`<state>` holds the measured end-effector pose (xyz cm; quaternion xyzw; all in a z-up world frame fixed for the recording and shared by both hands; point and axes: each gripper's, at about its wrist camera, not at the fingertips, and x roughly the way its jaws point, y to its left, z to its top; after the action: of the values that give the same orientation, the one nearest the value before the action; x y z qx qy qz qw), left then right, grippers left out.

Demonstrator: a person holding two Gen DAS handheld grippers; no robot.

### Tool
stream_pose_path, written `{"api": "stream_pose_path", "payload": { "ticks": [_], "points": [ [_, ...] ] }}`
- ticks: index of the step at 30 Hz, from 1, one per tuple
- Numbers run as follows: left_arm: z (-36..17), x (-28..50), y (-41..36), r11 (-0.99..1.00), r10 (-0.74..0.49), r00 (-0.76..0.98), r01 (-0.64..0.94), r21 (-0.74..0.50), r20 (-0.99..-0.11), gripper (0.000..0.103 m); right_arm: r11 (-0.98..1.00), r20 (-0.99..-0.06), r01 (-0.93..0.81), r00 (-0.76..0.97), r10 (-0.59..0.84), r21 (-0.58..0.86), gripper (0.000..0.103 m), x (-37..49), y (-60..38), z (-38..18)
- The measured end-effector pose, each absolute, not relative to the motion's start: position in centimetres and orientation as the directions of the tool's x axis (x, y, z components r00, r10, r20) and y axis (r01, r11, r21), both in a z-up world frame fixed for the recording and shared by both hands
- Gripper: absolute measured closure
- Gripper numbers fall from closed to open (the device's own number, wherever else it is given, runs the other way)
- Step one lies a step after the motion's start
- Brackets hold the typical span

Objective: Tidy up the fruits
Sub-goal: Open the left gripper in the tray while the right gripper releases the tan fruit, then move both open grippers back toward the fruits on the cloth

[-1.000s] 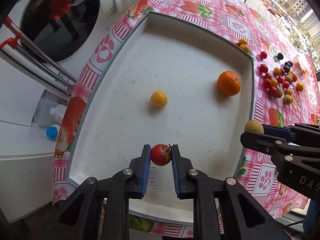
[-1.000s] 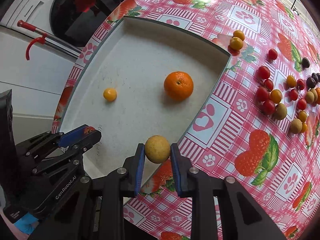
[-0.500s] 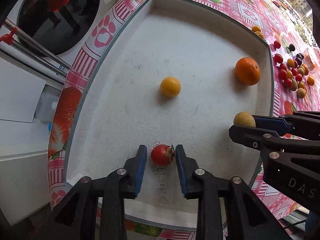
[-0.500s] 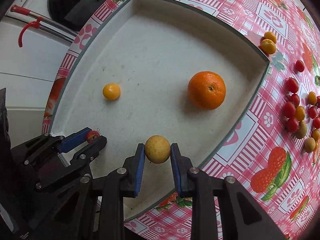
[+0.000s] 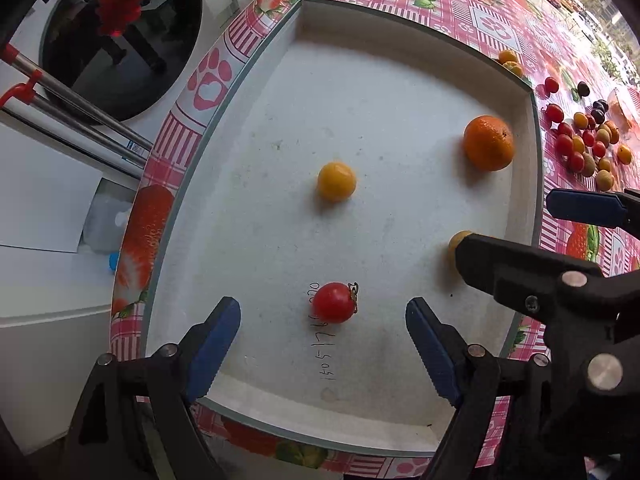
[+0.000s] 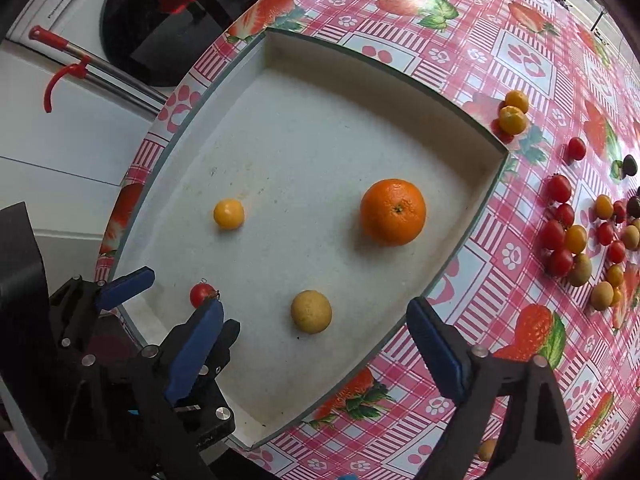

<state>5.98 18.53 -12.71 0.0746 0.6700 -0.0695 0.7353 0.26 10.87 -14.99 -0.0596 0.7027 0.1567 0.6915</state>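
Note:
A white tray [image 5: 400, 80] lies on the strawberry tablecloth. In it are a red cherry tomato [image 5: 334, 303], a small yellow fruit [image 5: 336, 181], a big orange [image 5: 488, 143] and a tan round fruit [image 6: 311, 311]. My left gripper [image 5: 322, 326] is open, its blue pads wide apart on either side of the tomato, which rests loose on the tray floor. My right gripper [image 6: 314, 328] is open, with the tan fruit lying free between its pads. The right gripper [image 5: 520, 236] shows at the right of the left wrist view, partly hiding the tan fruit [image 5: 459, 240].
Several small red, yellow, tan and dark fruits [image 6: 580, 236] lie in a cluster on the cloth right of the tray, with two small oranges [image 6: 512, 114] near its far right corner. A white washing machine [image 6: 120, 20] stands beyond the table's left edge.
Both grippers have opened wide. The left let go of the red tomato and the right let go of the tan fruit; both fruits now rest on the tray floor.

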Motion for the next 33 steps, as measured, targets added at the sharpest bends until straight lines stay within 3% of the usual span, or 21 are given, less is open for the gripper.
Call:
{"api": "stream_pose_path", "payload": {
  "ticks": [9, 22, 33],
  "points": [
    [-10.8, 5.0, 14.4, 0.954, -0.015, 0.119, 0.300, 0.022, -0.993, 0.017, 0.984, -0.994, -0.139, -0.005, 0.111, 0.110, 0.009, -1.2, 4.4, -13.2],
    [-7.5, 4.7, 4.6, 0.882, -0.128, 0.148, 0.469, -0.045, -0.981, 0.017, 0.986, -1.000, 0.164, -0.009, -0.012, -0.013, 0.009, -4.1, -10.8, -13.0],
    [-10.1, 6.2, -2.4, 0.884, -0.141, 0.099, 0.460, -0.081, -0.985, 0.017, 0.980, -0.999, 0.196, 0.026, -0.041, -0.035, 0.009, -2.8, -16.6, -12.6]
  ]
}}
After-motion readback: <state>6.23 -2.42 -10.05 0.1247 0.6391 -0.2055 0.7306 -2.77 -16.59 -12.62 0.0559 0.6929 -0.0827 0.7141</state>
